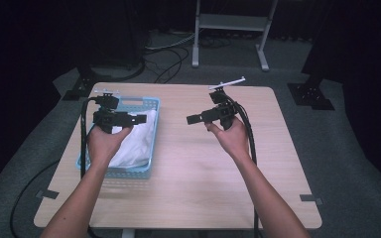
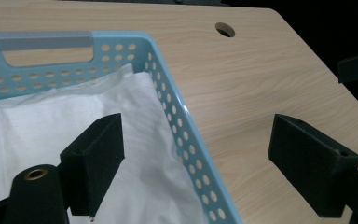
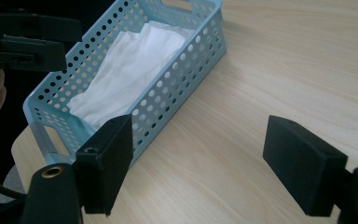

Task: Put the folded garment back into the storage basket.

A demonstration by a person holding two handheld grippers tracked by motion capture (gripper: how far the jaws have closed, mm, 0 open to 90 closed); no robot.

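On the pale wooden surface [image 1: 203, 168], the left gripper [image 1: 138, 119] hangs over a light blue perforated basket [image 1: 151, 106] near the left edge, jaws spread wide and empty, one above the white cloth [image 1: 136, 141] lying inside, the other outside the basket's wall. The right gripper [image 1: 194, 119] hovers over bare wood just right of the basket, equally wide, holding nothing. Farther off, a round hole [image 2: 225, 30] pierces the surface, and a metal stand [image 1: 230, 22] rests on grey floor.
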